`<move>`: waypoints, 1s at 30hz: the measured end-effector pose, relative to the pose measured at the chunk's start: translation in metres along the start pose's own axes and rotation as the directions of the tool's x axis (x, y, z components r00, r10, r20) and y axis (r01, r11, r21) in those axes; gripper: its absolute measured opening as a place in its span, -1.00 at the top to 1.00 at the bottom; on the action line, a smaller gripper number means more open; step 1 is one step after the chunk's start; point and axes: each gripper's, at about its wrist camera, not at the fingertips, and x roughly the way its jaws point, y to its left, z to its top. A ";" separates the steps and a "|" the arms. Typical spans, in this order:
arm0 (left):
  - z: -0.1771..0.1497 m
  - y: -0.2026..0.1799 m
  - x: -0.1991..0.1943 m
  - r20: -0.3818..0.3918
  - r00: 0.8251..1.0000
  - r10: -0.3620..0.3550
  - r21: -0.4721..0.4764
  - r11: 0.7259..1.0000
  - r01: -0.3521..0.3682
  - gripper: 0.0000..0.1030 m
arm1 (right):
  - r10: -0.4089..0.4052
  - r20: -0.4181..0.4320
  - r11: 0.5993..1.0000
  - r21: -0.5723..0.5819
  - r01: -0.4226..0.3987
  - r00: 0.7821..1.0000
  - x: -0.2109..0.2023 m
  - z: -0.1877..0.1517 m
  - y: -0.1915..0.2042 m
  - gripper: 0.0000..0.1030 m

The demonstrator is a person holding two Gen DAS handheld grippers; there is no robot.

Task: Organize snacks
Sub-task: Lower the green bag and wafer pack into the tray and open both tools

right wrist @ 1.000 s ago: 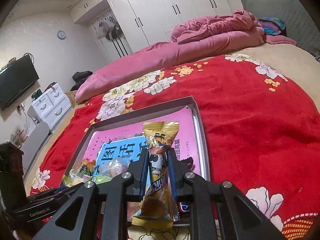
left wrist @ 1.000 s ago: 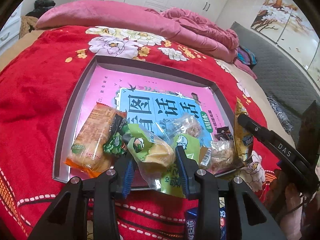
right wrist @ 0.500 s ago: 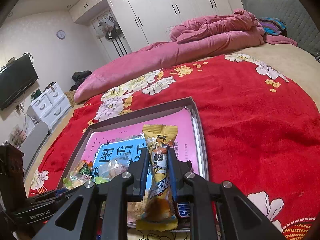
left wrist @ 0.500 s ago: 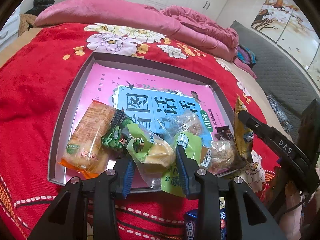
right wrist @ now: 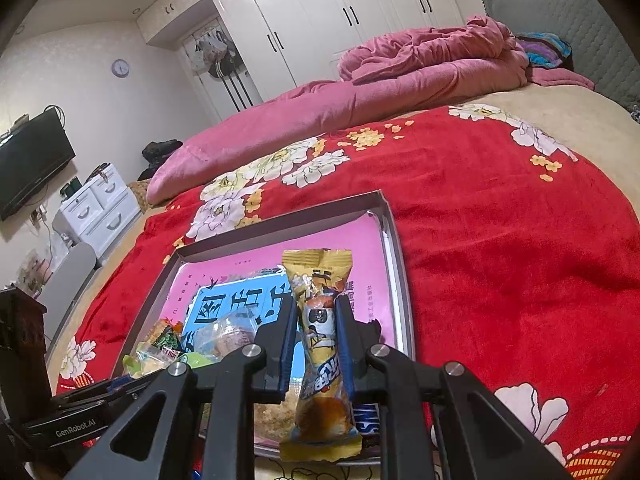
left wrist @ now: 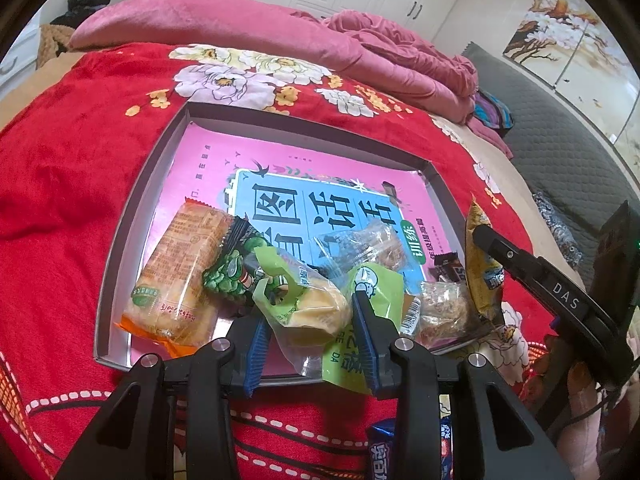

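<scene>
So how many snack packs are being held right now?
2: a green-and-clear pack in the left gripper, and a yellow pack clamped in the right gripper.

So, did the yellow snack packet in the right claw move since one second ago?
Yes. The yellow snack packet has moved slightly back toward the tray's near rim, and its top covers less of the pink book.

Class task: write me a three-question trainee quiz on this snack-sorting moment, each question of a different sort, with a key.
1. True or false: the right gripper is shut on the yellow snack packet.
2. Which item lies nearest the tray left wall? A) orange cracker pack B) clear candy bag C) green pea packet
3. Fill in: the left gripper has a ____-and-clear pastry bag between its fingers.

Key: 1 true; 2 A; 3 green.
</scene>
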 end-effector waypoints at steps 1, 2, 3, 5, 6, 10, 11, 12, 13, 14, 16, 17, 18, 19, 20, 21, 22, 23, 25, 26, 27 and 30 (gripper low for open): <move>0.000 0.000 0.000 0.000 1.000 -0.001 -0.001 1.000 0.001 0.21 | -0.001 0.001 1.000 0.001 0.001 1.000 0.000 0.000 0.000 0.61; 0.000 0.000 0.000 -0.001 1.000 -0.002 -0.003 1.000 0.002 0.21 | -0.003 0.002 1.000 0.001 0.003 1.000 0.000 0.000 0.000 0.60; 0.000 0.001 0.000 -0.001 1.000 -0.003 -0.004 1.000 0.003 0.21 | -0.005 0.003 1.000 0.001 0.005 1.000 0.000 0.000 -0.001 0.59; 0.000 0.001 0.000 -0.001 1.000 -0.004 -0.007 1.000 0.004 0.19 | -0.006 0.005 1.000 0.004 0.006 1.000 -0.001 -0.001 -0.001 0.58; 0.000 0.001 0.000 -0.001 1.000 -0.004 -0.009 1.000 0.004 0.19 | -0.007 0.005 1.000 0.005 0.007 1.000 -0.001 -0.001 -0.002 0.57; 0.001 0.003 0.000 -0.002 1.000 -0.010 -0.019 1.000 0.010 0.17 | -0.015 0.020 1.000 0.013 0.015 1.000 -0.005 0.000 -0.004 0.44; 0.001 0.004 0.000 -0.003 1.000 -0.011 -0.020 1.000 0.011 0.17 | -0.019 0.020 1.000 0.016 0.018 1.000 -0.006 0.001 -0.005 0.39; 0.001 0.004 0.000 -0.003 1.000 -0.011 -0.021 1.000 0.011 0.17 | -0.021 0.020 1.000 0.019 0.021 1.000 -0.007 0.000 -0.005 0.36; 0.000 0.003 0.000 -0.002 1.000 -0.010 -0.019 1.000 0.010 0.17 | -0.023 0.021 1.000 0.022 0.022 1.000 -0.007 0.000 -0.006 0.36; 0.000 0.003 0.000 -0.001 1.000 -0.010 -0.017 1.000 0.010 0.17 | -0.025 0.023 0.999 0.024 0.025 0.999 -0.008 0.001 -0.006 0.35; 0.000 0.004 0.000 -0.001 1.000 -0.009 -0.015 1.000 0.009 0.17 | -0.029 0.027 0.999 0.027 0.028 0.999 -0.009 0.001 -0.007 0.35; 0.000 0.004 0.000 -0.001 1.000 -0.009 -0.015 1.000 0.009 0.17 | -0.030 0.028 0.999 0.027 0.029 0.999 -0.010 0.001 -0.008 0.34; 0.000 0.003 0.000 -0.001 1.000 -0.009 -0.015 1.000 0.009 0.17 | -0.031 0.028 0.999 0.028 0.030 0.999 -0.010 0.001 -0.008 0.31; 0.000 0.003 0.000 0.000 1.000 -0.008 -0.015 1.000 0.008 0.17 | -0.032 0.027 0.999 0.028 0.032 0.999 -0.011 0.001 -0.009 0.30; 0.000 0.003 -0.001 0.000 1.000 -0.007 -0.014 1.000 0.007 0.17 | -0.034 0.028 0.999 0.029 0.033 0.999 -0.011 0.001 -0.009 0.26; 0.000 0.003 -0.001 0.001 1.000 -0.005 -0.013 1.000 0.005 0.17 | -0.034 0.029 0.999 0.029 0.033 0.999 -0.011 0.001 -0.009 0.24; 0.000 0.003 -0.001 0.001 1.000 -0.003 -0.012 1.000 0.003 0.17 | -0.034 0.030 0.999 0.029 0.033 0.999 -0.012 0.002 -0.009 0.24; 0.001 0.003 -0.001 0.003 1.000 0.000 -0.011 1.000 0.000 0.17 | -0.035 0.030 0.999 0.029 0.034 0.999 -0.012 0.001 -0.009 0.24; 0.001 0.003 -0.002 0.009 1.000 0.009 -0.009 1.000 -0.009 0.17 | -0.033 0.030 0.999 0.028 0.032 0.999 -0.012 0.001 -0.009 0.24; 0.001 0.003 -0.002 0.011 1.000 0.013 -0.008 1.000 -0.013 0.17 | -0.033 0.029 0.999 0.028 0.033 0.999 -0.012 0.001 -0.009 0.24; 0.002 0.003 -0.002 0.014 1.000 0.018 -0.007 1.000 -0.018 0.17 | -0.034 0.029 0.999 0.026 0.033 0.999 -0.012 0.001 -0.009 0.24; 0.003 0.005 -0.002 0.019 0.999 0.028 -0.008 1.000 -0.028 0.17 | -0.034 0.024 0.999 0.017 0.034 0.999 -0.013 0.001 -0.008 0.23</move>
